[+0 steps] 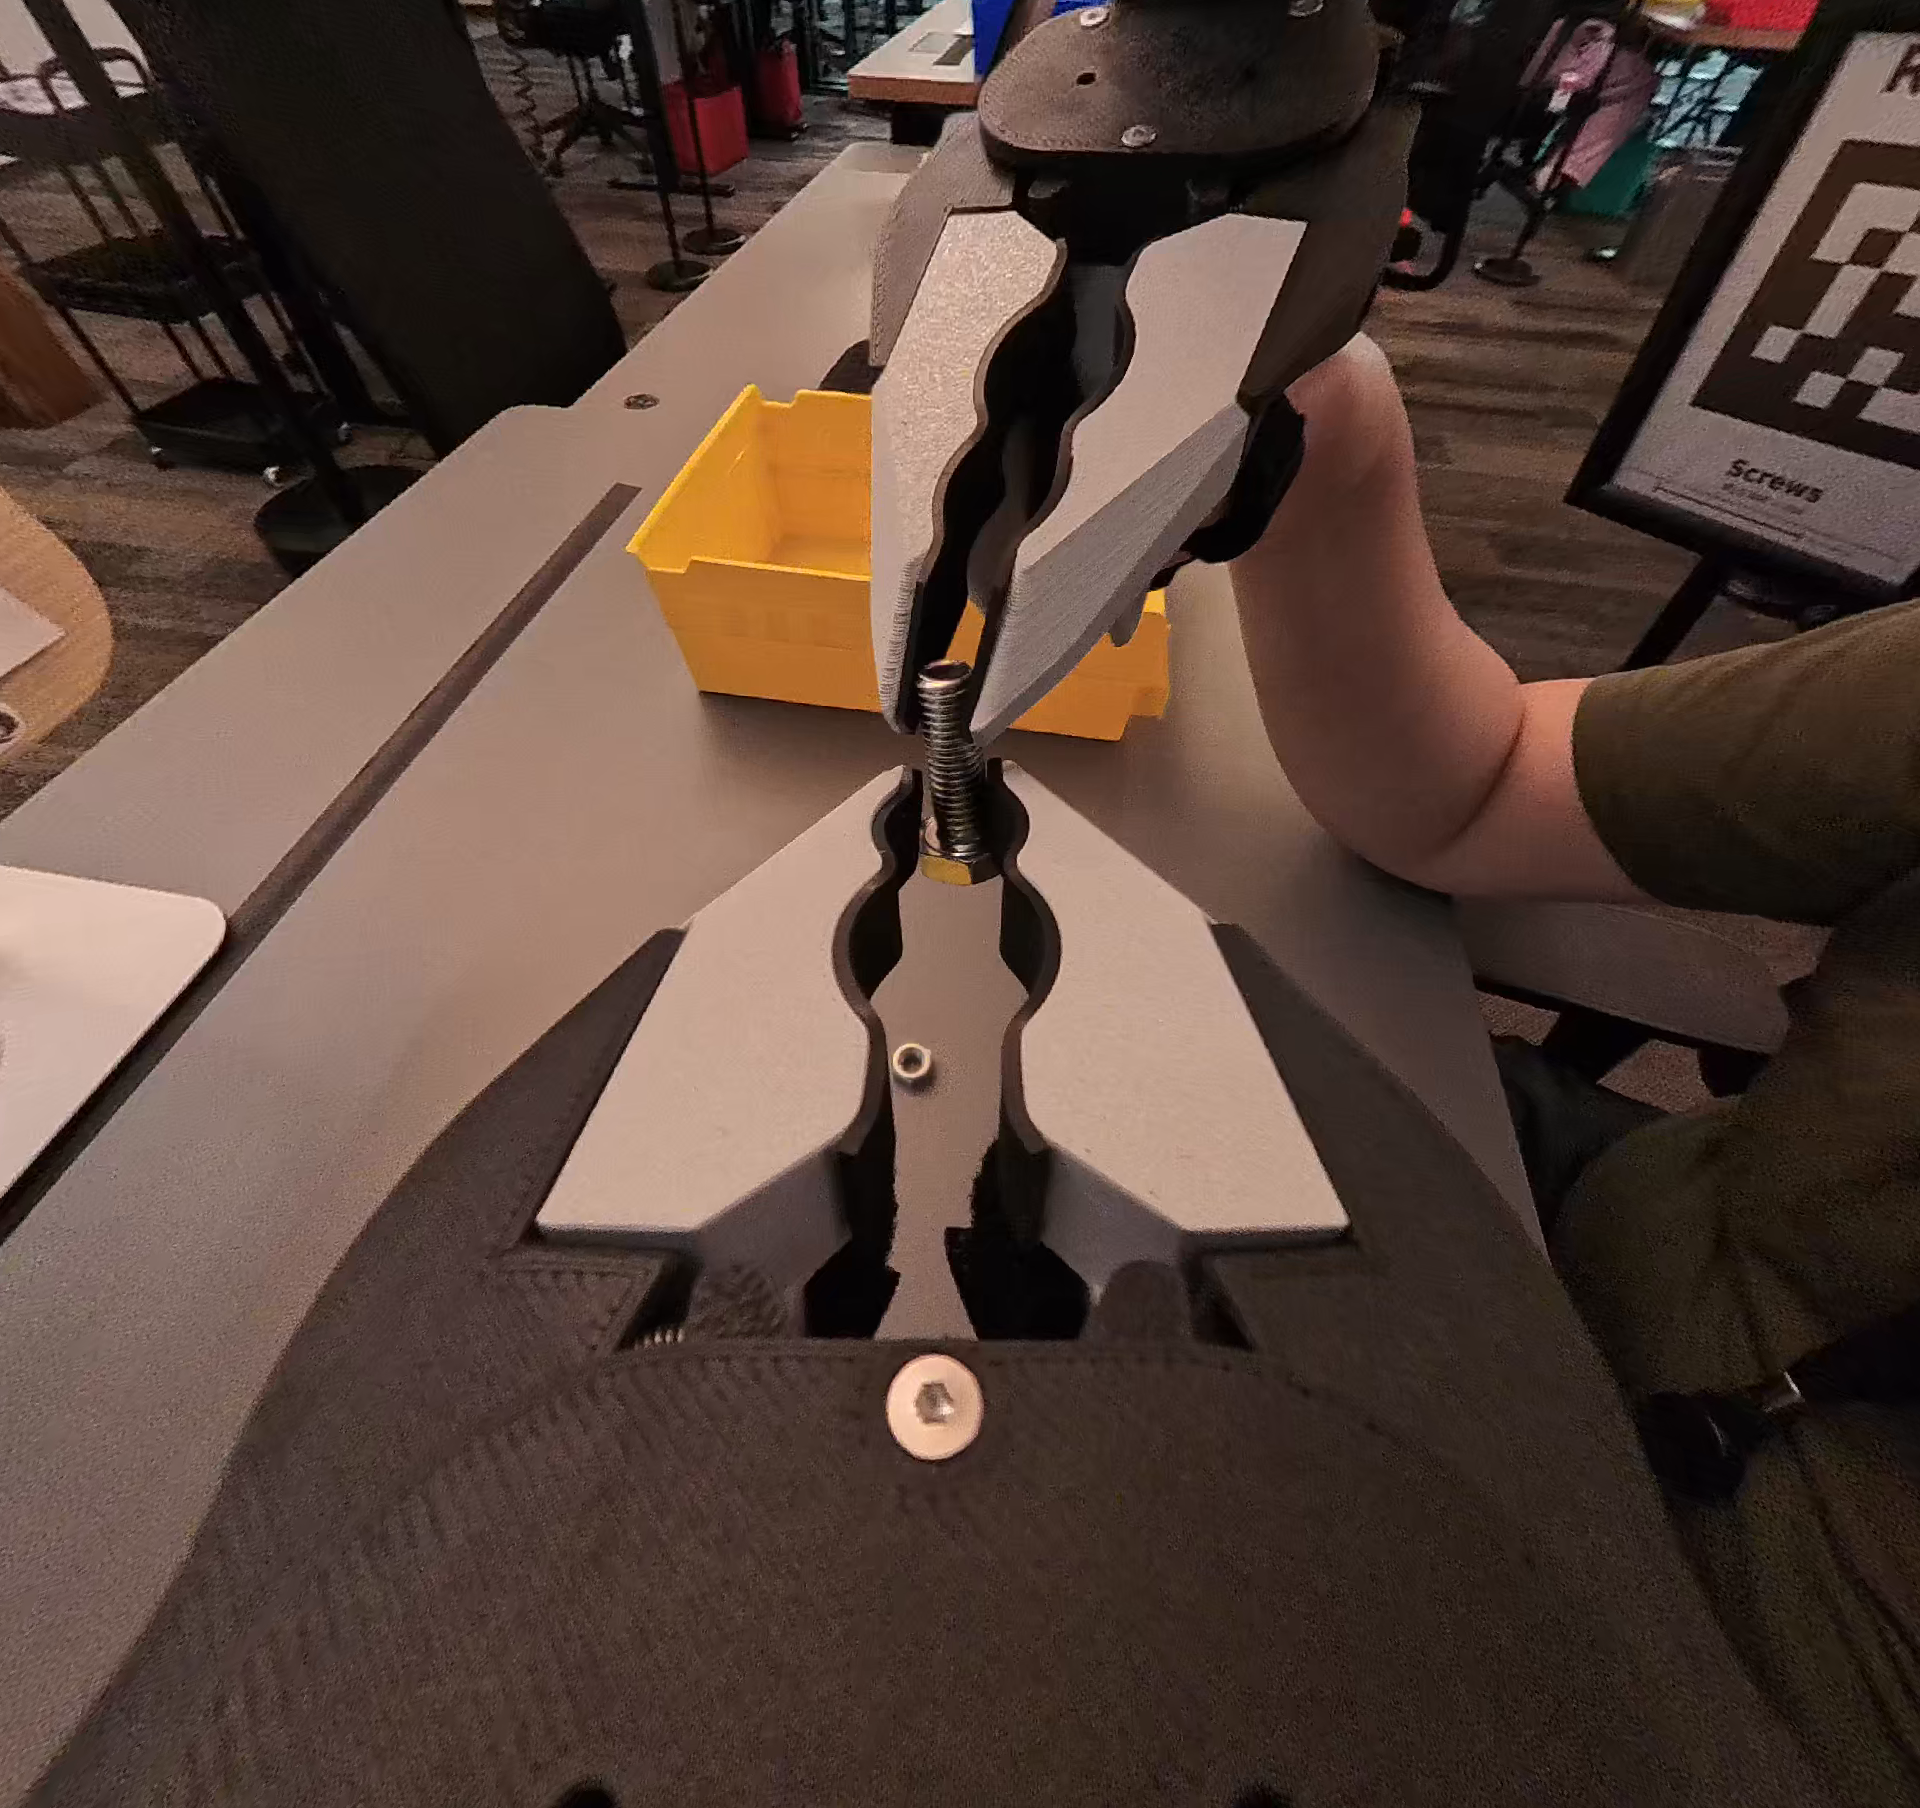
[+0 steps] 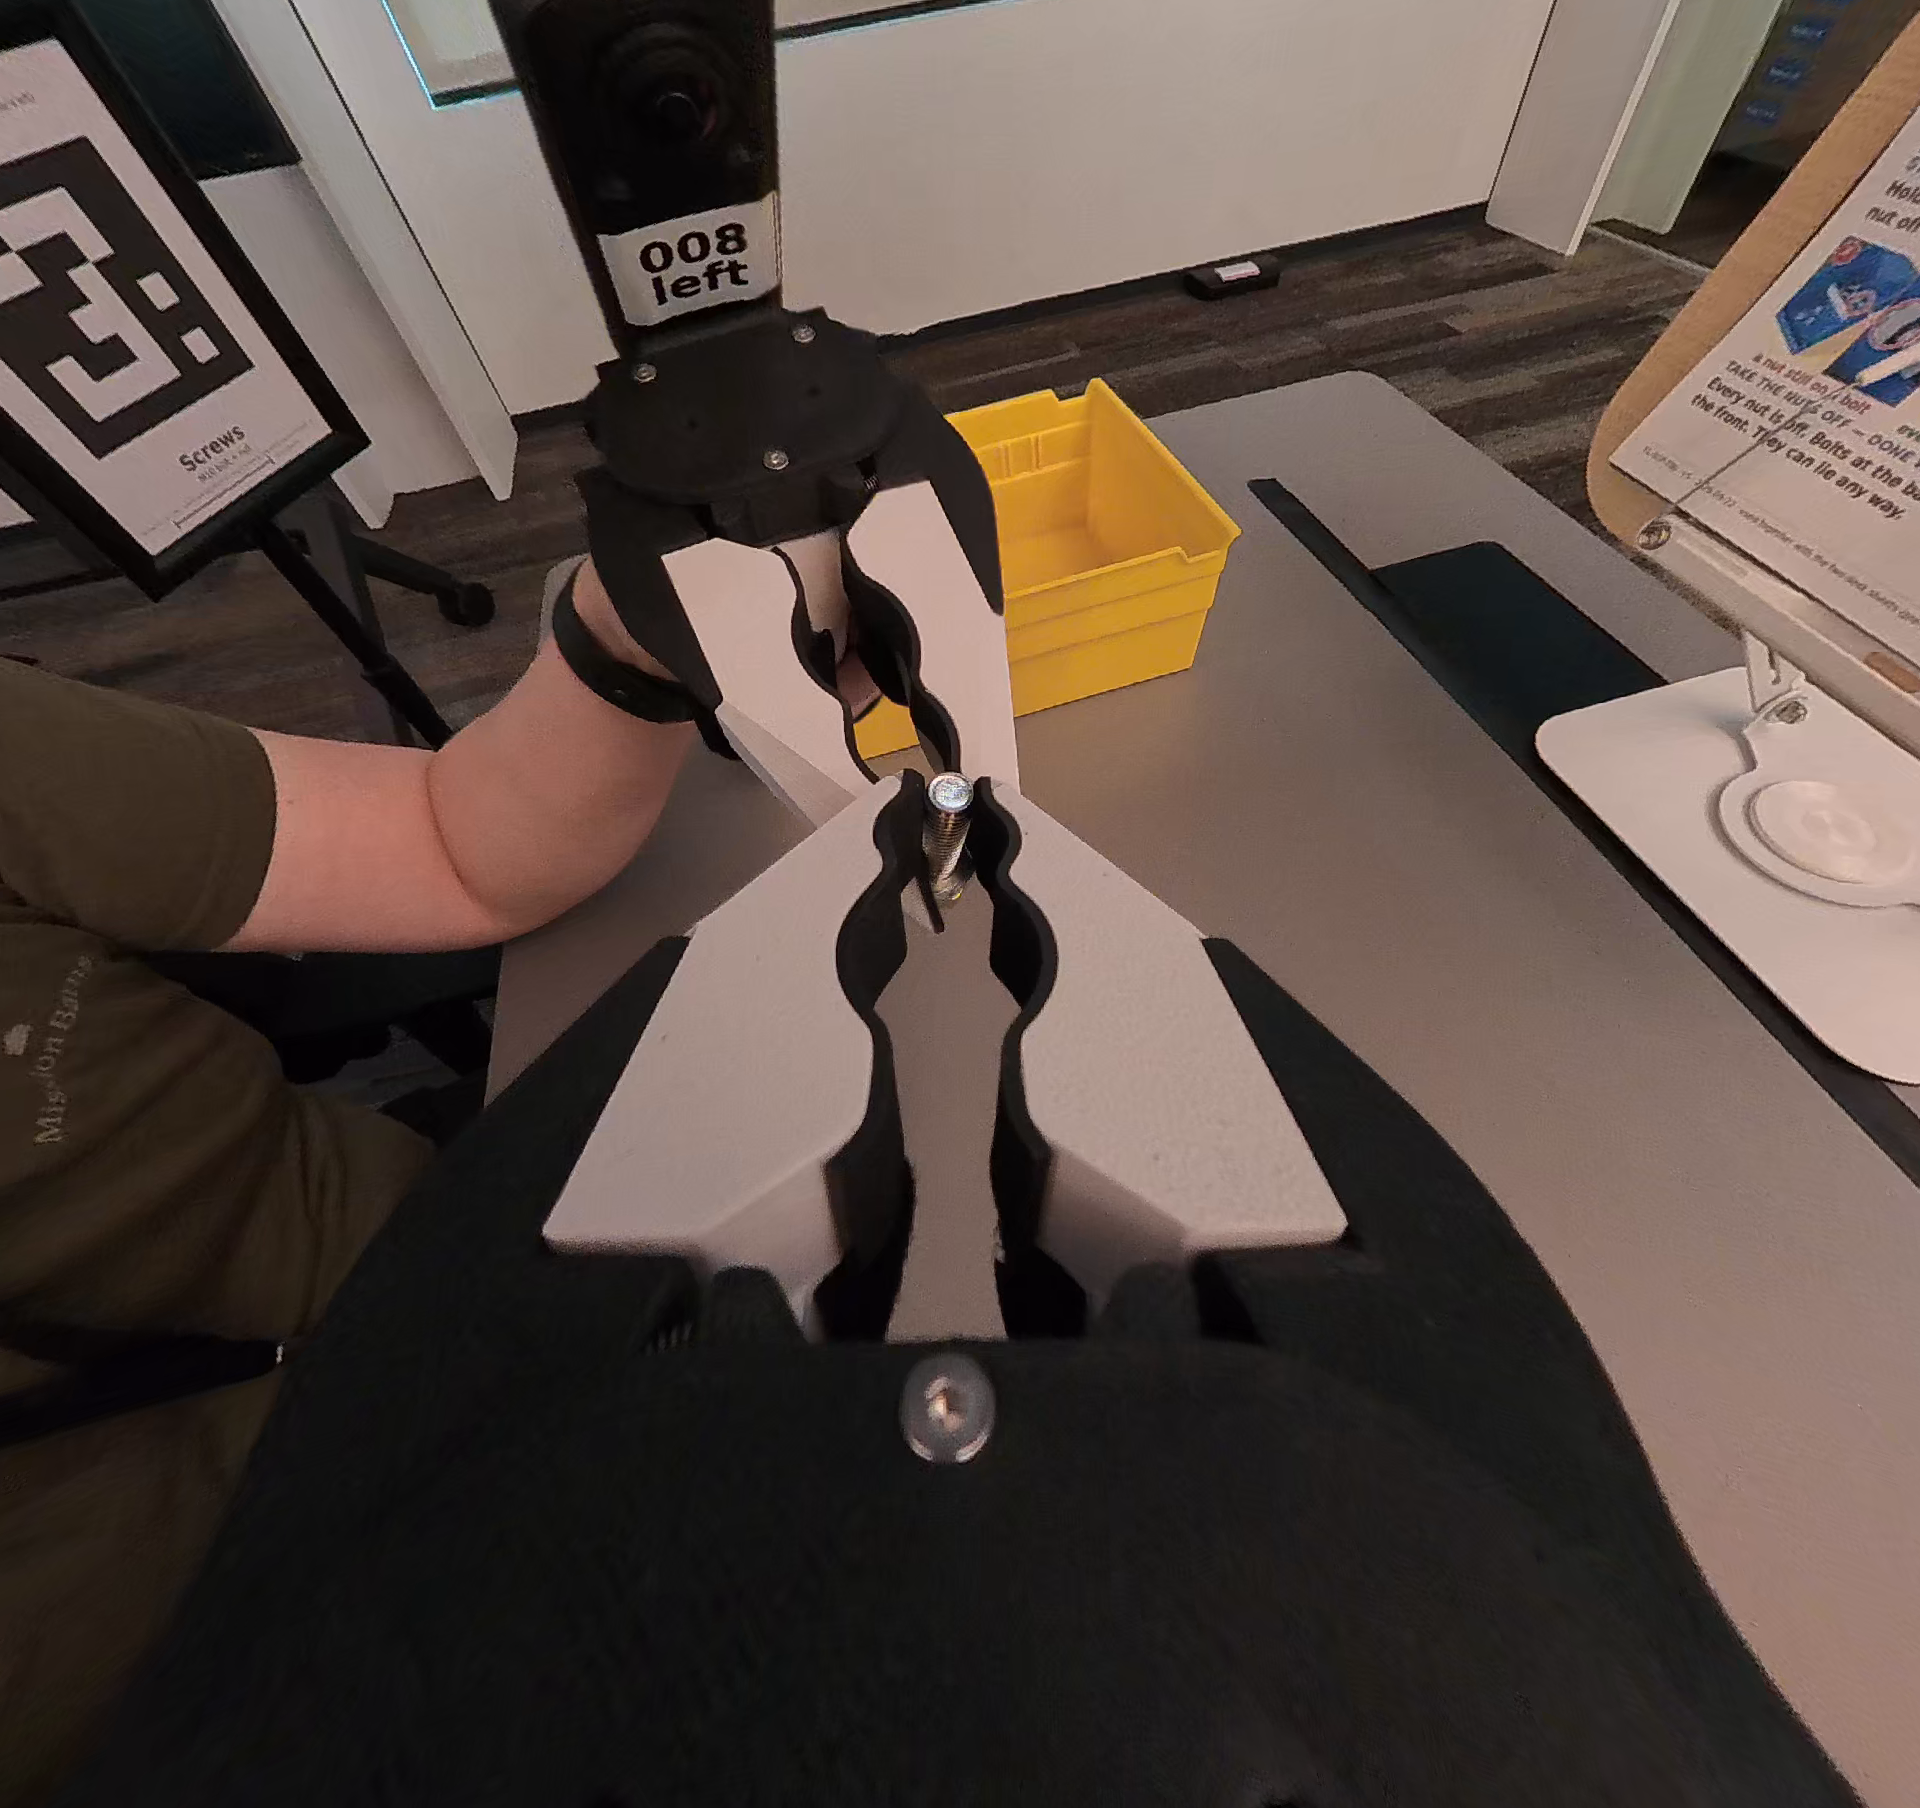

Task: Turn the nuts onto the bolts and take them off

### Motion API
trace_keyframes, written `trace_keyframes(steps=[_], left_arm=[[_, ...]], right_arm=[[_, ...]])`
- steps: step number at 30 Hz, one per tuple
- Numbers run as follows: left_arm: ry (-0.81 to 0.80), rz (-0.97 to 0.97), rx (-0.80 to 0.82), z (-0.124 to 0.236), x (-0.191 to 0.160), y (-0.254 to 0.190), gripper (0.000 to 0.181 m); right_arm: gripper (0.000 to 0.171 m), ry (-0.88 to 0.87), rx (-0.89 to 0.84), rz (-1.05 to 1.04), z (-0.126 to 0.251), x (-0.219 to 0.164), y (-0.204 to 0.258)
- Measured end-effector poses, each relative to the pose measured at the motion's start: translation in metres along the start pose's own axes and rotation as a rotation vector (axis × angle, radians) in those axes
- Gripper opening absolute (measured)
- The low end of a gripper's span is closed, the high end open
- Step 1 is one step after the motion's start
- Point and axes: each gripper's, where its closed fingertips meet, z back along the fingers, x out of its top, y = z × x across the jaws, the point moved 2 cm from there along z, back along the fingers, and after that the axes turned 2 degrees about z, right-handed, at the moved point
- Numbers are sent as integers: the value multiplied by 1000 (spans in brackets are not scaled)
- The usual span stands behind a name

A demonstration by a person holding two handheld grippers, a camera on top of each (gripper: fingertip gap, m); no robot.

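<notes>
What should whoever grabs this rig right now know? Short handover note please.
Left gripper: shut on the yellow hex nut.
Right gripper: shut on the head end of the bolt, held in the air over the grey table.
Nut sits at the bolt's far end, threads meeting it; how far on, cannot tell.
A loose silver nut lies on the table below.
Yellow bin looks empty.
Left: finish turning, then repeat with the silver nut.

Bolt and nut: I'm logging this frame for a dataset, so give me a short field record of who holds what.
bolt: threaded, head end clamped in right gripper
nut: yellow, hexagonal, on the bolt's other end, clamped in left gripper
loose nut: on grey table
yellow bin: behind, looks empty
</notes>
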Motion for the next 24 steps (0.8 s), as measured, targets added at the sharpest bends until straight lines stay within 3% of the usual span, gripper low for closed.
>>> trace_keyframes(steps=[5, 8, 10, 13, 18, 24], left_arm=[[-73, 5, -43, 5, 8, 0, 7], [-133, 43, -49, 13, 14, 7, 7], [-168, 53, -15, 23, 17, 16, 7], [-209, 47, 63, 49, 23, 26, 7], [-224, -11, 192, 86, 28, 31, 7], [-233, -6, 231, 103, 28, 34, 7]], right_arm=[[9, -80, -26, 79, 1, 11, 2], [33, -136, -61, 131, 10, 19, 0], [37, -133, -86, 186, 20, 19, -1], [36, 80, -25, 280, 20, -21, 2], [32, 708, -18, 404, -5, -141, -26], [30, 950, 72, 285, -36, -201, -38]])
